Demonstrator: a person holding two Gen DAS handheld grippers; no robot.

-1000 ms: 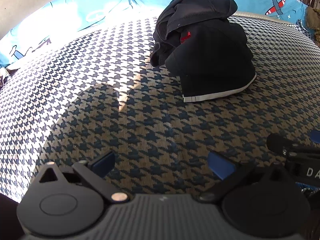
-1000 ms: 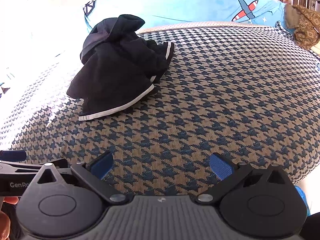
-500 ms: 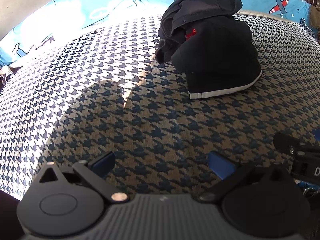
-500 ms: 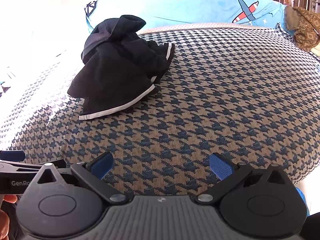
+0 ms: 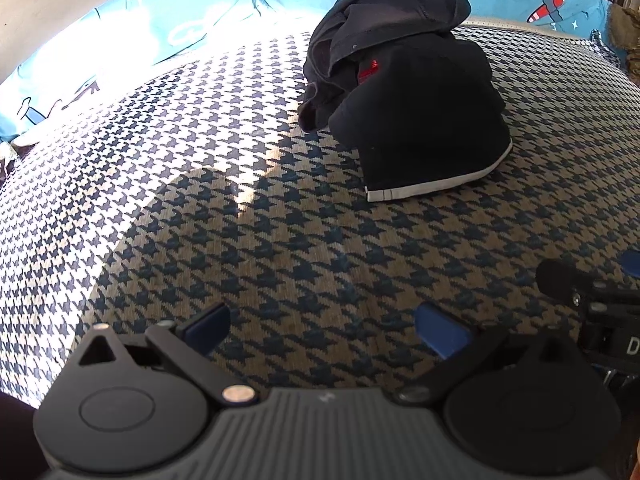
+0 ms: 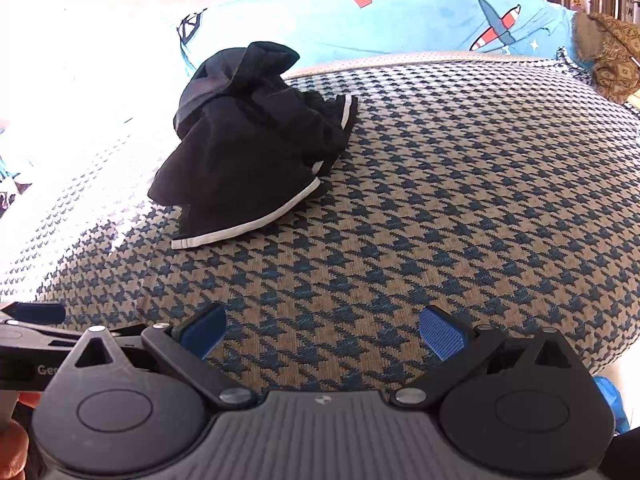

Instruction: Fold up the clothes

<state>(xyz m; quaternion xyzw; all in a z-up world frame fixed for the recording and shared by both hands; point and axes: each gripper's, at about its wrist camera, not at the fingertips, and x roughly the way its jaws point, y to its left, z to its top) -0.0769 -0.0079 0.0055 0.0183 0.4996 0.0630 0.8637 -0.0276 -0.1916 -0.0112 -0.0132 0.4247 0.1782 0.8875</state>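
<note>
While both handheld grippers hover low over a bed, a crumpled black garment (image 5: 416, 120) lies ahead of them on the houndstooth bedspread (image 5: 280, 248), unfolded and untouched. Seen from the left wrist camera, the left gripper (image 5: 324, 326) has its two blue-padded fingers spread wide apart with only patterned bedspread between them. The garment sits beyond it, up and to the right, well apart from the fingertips. It is bunched into a heap with a white-trimmed hem (image 5: 436, 186) along its near edge, a small red tag (image 5: 368, 70) near the middle, and a dark flap of cloth rising at the top.

From the right wrist camera, the right gripper (image 6: 324, 330) also has its fingers spread wide, nothing held between the blue pads. Here the garment (image 6: 248, 152) lies up and to the left, well clear of the fingers, with its white trim (image 6: 248, 228) curving along the near side. Part of the left gripper (image 6: 34, 314) pokes in at the left edge, just beside the right one.

Bright sunlight washes out the left part of the bedspread. Behind it lies light blue bedding (image 6: 420, 20) printed with red and white aeroplanes. A brown patterned cloth (image 6: 608, 60) sits at the far right corner.
</note>
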